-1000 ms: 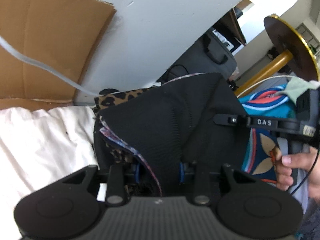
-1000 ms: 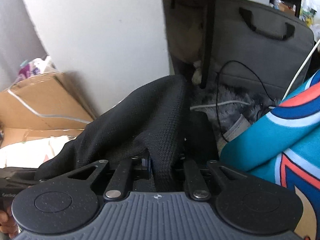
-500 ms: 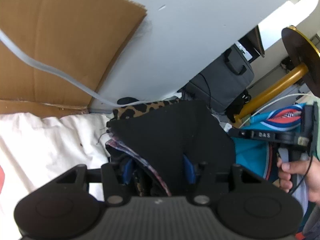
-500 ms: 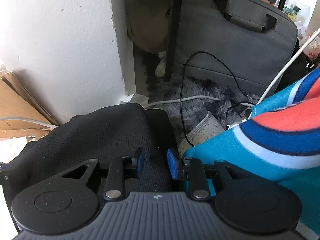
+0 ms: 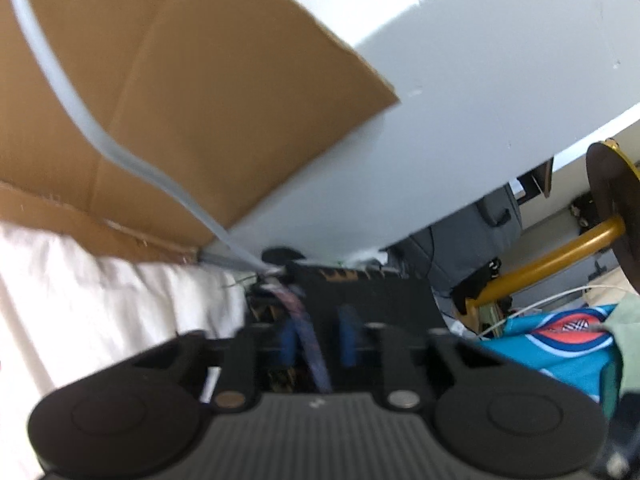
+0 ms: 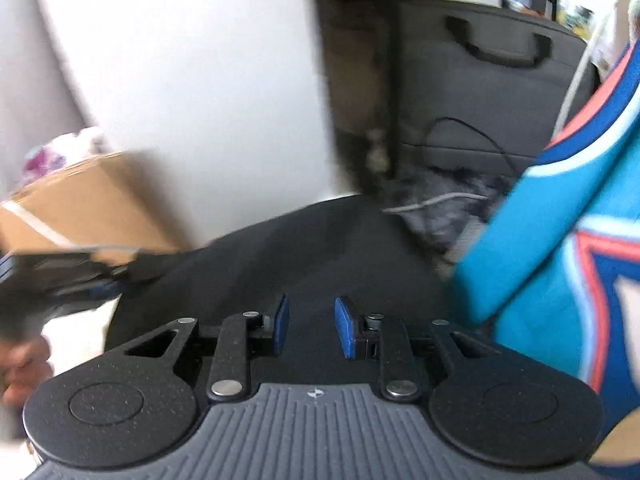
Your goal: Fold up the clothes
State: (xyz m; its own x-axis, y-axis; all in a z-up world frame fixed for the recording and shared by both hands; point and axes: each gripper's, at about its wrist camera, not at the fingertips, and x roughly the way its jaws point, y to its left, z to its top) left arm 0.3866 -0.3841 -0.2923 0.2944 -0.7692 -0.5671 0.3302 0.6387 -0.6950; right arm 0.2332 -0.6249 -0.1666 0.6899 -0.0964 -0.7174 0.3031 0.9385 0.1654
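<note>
White bedding (image 5: 100,312) beside a cardboard box (image 5: 180,100) carries the black garment (image 6: 300,256), lying fairly flat. Right tool (image 6: 309,326) gapes empty above it; left tool (image 5: 314,334) stands parted around patterned cloth (image 5: 304,320). Folding looks mostly done, judging by this.

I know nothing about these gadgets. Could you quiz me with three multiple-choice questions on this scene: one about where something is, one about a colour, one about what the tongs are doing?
1. Where is the cardboard sheet?
A. leaning against the white wall
B. flat under the teal fabric
C. on the grey bag

2. What colour are the pads on the right tongs?
A. red
B. blue
C. yellow

3. What are the right tongs doing?
A. clamping the cable
B. squeezing the teal fabric
C. open, holding nothing, over the black garment

Answers: 1 A, it stands propped on the wall. 2 B, both pads show blue. 3 C, a clear gap shows between the pads.
</note>
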